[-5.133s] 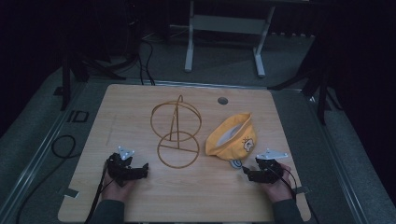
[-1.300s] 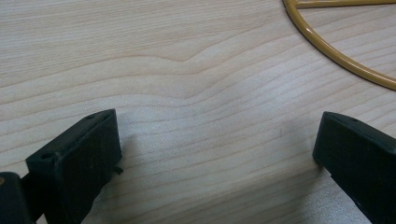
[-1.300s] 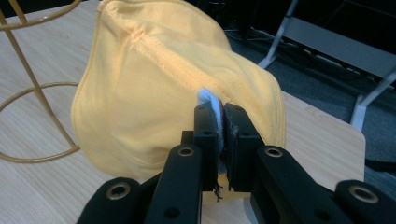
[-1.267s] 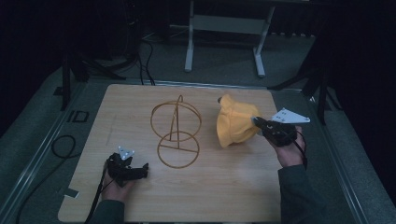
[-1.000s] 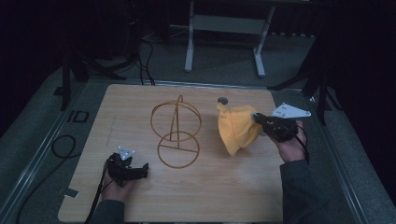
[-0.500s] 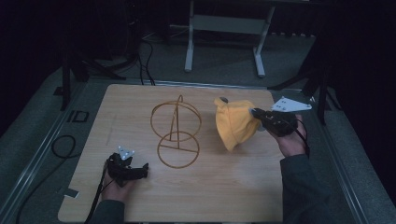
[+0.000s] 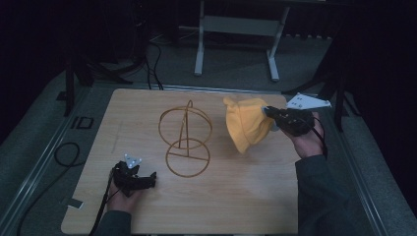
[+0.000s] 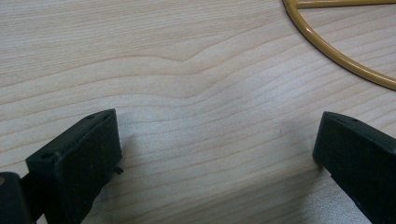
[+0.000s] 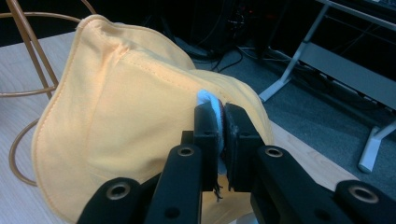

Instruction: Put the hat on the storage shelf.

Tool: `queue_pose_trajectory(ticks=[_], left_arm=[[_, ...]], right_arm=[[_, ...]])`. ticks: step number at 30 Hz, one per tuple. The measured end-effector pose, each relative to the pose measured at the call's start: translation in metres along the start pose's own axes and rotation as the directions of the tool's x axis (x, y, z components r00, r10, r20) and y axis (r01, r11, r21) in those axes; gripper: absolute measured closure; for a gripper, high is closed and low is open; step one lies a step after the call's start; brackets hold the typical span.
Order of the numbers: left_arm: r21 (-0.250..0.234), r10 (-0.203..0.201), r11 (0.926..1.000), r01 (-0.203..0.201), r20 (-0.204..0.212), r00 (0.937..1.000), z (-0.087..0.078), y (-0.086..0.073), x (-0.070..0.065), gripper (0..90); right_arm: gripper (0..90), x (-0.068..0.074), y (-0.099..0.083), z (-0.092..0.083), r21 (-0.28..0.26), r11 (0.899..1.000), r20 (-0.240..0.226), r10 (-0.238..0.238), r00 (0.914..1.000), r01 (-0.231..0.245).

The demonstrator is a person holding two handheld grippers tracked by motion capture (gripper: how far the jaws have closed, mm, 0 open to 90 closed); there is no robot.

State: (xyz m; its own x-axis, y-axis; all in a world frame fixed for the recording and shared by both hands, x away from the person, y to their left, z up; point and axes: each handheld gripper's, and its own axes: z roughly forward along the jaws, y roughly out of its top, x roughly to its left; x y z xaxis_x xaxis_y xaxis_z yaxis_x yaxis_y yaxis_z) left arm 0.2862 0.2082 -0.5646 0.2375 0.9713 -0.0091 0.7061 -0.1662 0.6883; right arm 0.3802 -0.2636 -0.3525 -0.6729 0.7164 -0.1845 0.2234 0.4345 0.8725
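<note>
A yellow cap (image 7: 245,124) hangs in the air above the right side of the wooden table (image 7: 216,201), its brim pointing down. My right gripper (image 7: 269,112) is shut on the cap's back edge, where a white tag (image 9: 209,100) sticks out between the jaws. In the right gripper view the yellow cap (image 9: 121,126) hangs just ahead of my right gripper (image 9: 220,116). A gold wire stand (image 7: 186,135) with two rings rises at the table's middle, left of the cap. My left gripper (image 7: 151,177) rests on the table near the front left, open, with bare wood between its jaws.
The stand's base ring (image 8: 336,46) curves past the upper right of the left gripper view. A white metal frame (image 7: 236,29) stands on the floor beyond the table. A cable (image 7: 64,152) loops on the floor at the left.
My right gripper has lifted the cap off the table and carried it up and back, then a little toward the stand. The left gripper has stayed still.
</note>
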Motion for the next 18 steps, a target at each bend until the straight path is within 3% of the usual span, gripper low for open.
queue_pose_trajectory(ticks=[18], left_arm=[[-0.001, -0.001, 1.0, 0.001, 0.0, 1.0, 0.0, 0.0, 0.0, 0.8]], right_arm=[[84.8, -0.001, 0.013, 0.0, -0.012, 1.0, -0.008, -0.015, 0.9999, 0.015]])
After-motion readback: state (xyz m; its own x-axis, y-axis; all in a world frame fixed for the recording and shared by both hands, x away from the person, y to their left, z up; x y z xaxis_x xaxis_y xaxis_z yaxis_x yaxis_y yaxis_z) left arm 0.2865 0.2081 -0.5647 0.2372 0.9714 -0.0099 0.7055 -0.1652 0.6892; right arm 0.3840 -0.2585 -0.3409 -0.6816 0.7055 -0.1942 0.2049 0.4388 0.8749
